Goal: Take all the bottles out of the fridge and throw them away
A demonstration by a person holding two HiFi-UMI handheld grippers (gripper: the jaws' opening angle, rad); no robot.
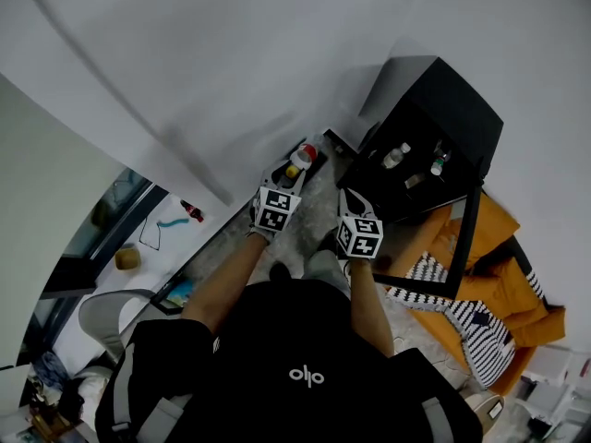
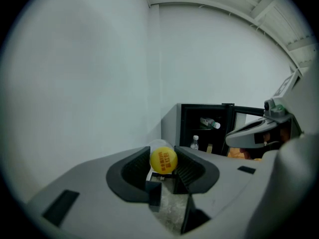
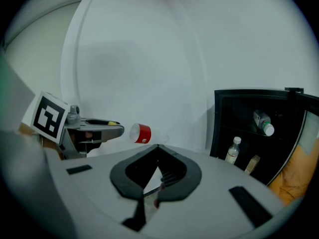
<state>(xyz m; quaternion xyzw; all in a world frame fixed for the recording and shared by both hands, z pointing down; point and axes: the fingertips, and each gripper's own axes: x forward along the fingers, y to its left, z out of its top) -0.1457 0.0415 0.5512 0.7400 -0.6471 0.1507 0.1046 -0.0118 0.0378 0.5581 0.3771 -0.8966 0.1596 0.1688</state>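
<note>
Left gripper (image 2: pixel 163 166) jaws grip a bottle (image 2: pixel 163 159), yellow cap's red print too blurry to read; right gripper (image 3: pixel 158 175) jaws closed, empty.

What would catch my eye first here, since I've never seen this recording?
A yellow-capped bottle with a red label sits clamped in the left tongs. To its right a black fridge stands open, with an upright bottle inside and a lying bottle higher up. The right tongs are shut and empty.
</note>
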